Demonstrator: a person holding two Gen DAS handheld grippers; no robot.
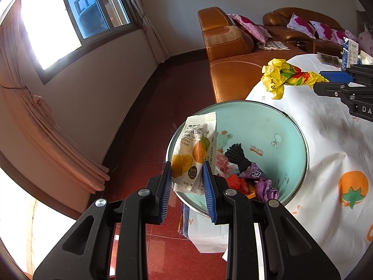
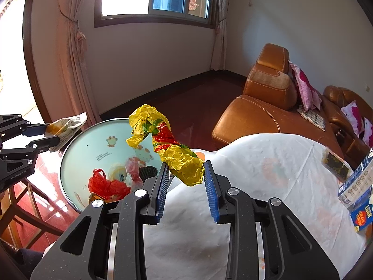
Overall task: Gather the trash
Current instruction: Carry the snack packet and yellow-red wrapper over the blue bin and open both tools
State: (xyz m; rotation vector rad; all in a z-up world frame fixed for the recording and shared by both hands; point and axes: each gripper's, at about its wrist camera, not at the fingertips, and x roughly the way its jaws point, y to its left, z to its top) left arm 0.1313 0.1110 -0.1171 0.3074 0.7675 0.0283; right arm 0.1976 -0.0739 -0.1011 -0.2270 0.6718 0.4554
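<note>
The left gripper (image 1: 186,182) has its fingers closed on the lower part of a white jelly snack packet (image 1: 194,154), printed with orange fruit, and holds it upright over the near rim of the pale blue basin (image 1: 256,116) that serves as the trash bin. The basin sits beside the worktop's (image 1: 326,128) edge, apparently on a wooden stool. Inside it lie a red plastic bag (image 2: 105,184), a purple wrapper (image 1: 265,184) and a black ribbed item (image 1: 237,156).

The right gripper (image 2: 186,177) pinches the lower end of a crumpled yellow wrapper (image 2: 167,144) with red and green print. Its fingers stand fairly narrow with the wrapper bunched between them, and the rest of the wrapper rises free above the worktop's left edge, close to the basin's rim.

Both pieces look very light and soft. The packet seems a flat, slick film pouch, probably empty, so it could slide through the fingers or flutter sideways when let go; the grip across its lower seam looks sound. The yellow wrapper is crinkled thin film that holds its shape loosely; taking it by a bunched fold, as here, gives the fingers more to bite on than a single layer would.

Toward the worktop's right edge rest a blue and white box (image 2: 356,186) and a small dark packet (image 2: 335,163), well apart from the basin.
</note>
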